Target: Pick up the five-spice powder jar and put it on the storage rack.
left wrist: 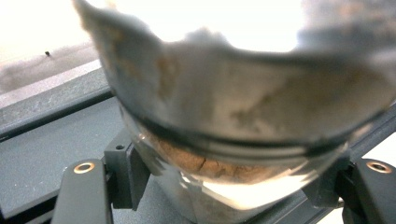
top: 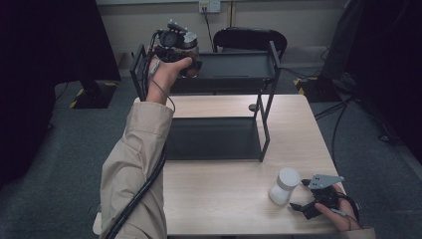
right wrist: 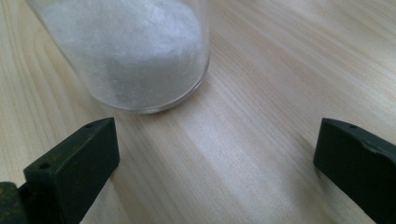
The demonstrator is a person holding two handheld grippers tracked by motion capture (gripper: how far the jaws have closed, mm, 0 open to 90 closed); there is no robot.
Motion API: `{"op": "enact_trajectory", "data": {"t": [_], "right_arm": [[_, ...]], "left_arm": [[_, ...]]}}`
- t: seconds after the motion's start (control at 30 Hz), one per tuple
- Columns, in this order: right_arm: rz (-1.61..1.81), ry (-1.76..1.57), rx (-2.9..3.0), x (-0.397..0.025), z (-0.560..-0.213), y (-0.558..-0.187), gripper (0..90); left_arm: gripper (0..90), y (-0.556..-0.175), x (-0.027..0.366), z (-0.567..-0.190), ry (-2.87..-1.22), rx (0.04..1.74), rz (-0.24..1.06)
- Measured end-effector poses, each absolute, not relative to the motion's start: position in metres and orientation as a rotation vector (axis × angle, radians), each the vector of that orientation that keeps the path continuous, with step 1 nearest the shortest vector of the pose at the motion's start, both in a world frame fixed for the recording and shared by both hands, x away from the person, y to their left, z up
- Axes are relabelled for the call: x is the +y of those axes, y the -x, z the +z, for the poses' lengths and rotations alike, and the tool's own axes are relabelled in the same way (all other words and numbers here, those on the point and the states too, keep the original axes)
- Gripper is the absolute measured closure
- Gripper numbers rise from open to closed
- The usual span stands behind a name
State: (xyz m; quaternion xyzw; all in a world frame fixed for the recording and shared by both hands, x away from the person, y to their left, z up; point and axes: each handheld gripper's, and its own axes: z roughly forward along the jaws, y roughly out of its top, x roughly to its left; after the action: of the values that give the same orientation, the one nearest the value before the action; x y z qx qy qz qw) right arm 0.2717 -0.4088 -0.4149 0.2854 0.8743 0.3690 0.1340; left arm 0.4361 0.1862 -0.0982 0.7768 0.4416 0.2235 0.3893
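Observation:
My left gripper (top: 185, 54) is raised at the left end of a black rack's top shelf (top: 234, 67) and is shut on a glass jar (top: 192, 49) with brownish contents. Up close, the jar (left wrist: 233, 116) sits blurred between the jaws of the left gripper (left wrist: 224, 172), just above the dark shelf (left wrist: 42, 158). A clear jar of white powder (top: 284, 186) with a white lid stands on the table's front right. My right gripper (top: 297, 194) rests just right of it, open. The powder jar (right wrist: 135, 51) stands ahead and left of the right gripper (right wrist: 215, 158), outside the jaws.
The two-tier black rack's lower shelf (top: 214, 139) takes up the middle of the wooden table (top: 224, 204). A black chair (top: 249, 37) stands behind the rack. Cables (top: 343, 114) trail over the grey floor at the right.

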Motion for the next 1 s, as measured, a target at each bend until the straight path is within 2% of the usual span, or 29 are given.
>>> {"op": "enact_trajectory", "data": {"t": [0.53,0.6,0.63,0.7,1.0], "right_arm": [[1.069,-0.828,2.535,-0.409,-0.415,-0.272,0.0],[1.069,-0.828,2.534,-0.409,-0.415,-0.272,0.0],[1.069,-0.828,2.534,-0.409,-0.415,-0.272,0.0],[1.069,-0.829,2.533,-0.409,-0.415,-0.272,0.0],[1.069,-0.832,2.532,-0.408,-0.415,-0.271,0.0]], "left_arm": [[29.6,-0.433,0.187,-0.103,-1.953,1.133,0.574],[23.4,-0.432,0.187,-0.103,-1.941,1.152,0.577],[23.4,-0.432,0.187,-0.103,-1.933,1.162,0.578],[14.6,-0.430,0.188,-0.104,-1.921,1.178,0.583],[2.1,-0.418,0.194,-0.106,-1.889,1.174,0.577]]}}
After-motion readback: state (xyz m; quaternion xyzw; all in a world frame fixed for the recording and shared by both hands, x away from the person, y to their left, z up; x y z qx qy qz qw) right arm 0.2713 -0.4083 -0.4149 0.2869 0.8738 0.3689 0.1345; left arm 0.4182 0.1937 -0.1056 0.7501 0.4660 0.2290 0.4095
